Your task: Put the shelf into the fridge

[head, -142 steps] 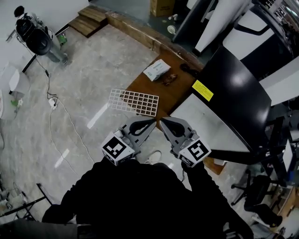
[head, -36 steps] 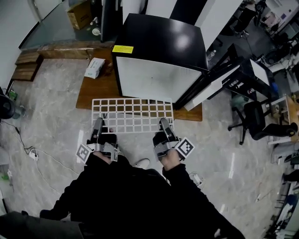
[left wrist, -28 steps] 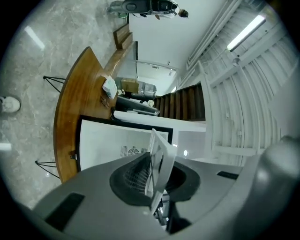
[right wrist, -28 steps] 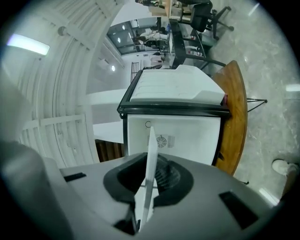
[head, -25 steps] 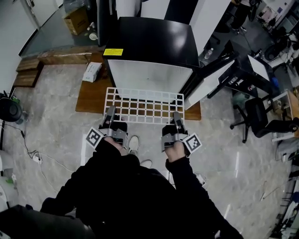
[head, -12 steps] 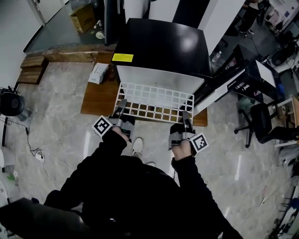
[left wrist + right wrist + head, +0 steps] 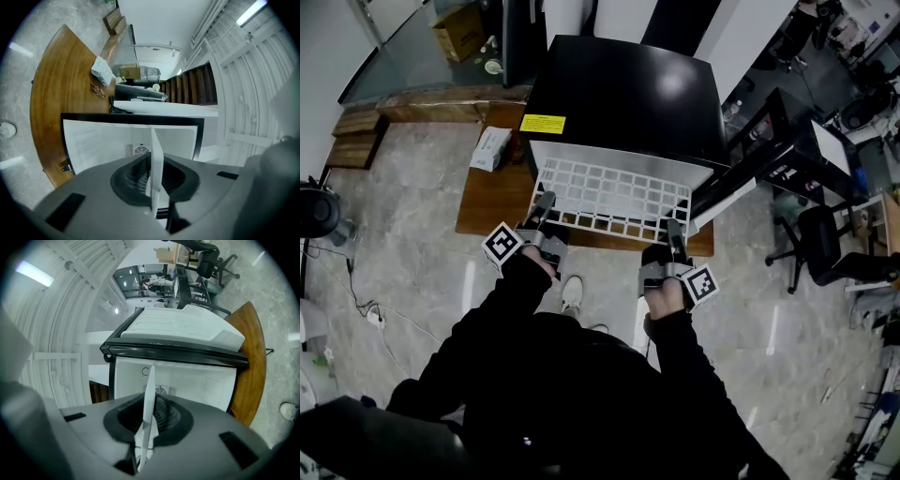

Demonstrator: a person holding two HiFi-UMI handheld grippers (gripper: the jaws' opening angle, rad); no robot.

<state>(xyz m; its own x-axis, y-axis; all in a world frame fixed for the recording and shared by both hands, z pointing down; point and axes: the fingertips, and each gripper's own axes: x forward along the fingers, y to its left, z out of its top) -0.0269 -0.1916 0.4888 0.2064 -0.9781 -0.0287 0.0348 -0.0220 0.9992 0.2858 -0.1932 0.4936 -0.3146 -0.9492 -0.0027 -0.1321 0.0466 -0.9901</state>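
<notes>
A white wire grid shelf (image 7: 614,195) is held level in front of the small black fridge (image 7: 628,89), its far edge at the fridge's open white front. My left gripper (image 7: 544,208) is shut on the shelf's near left edge, and my right gripper (image 7: 675,234) is shut on the near right edge. In the left gripper view the shelf (image 7: 156,161) shows edge-on between the jaws, with the fridge's white inside (image 7: 108,140) straight ahead. The right gripper view gives the same: shelf (image 7: 149,399) edge-on, fridge opening (image 7: 187,380) beyond.
The fridge's door (image 7: 741,178) stands swung open to the right. The fridge sits on a low wooden platform (image 7: 487,192) with a white packet (image 7: 492,148) on it. An office chair (image 7: 825,244) and desks stand at the right. The person's shoe (image 7: 572,292) is on the marble floor below.
Both grippers have carried the shelf forward and up: its far edge, earlier over the wooden platform, now lies against the fridge's open front.
</notes>
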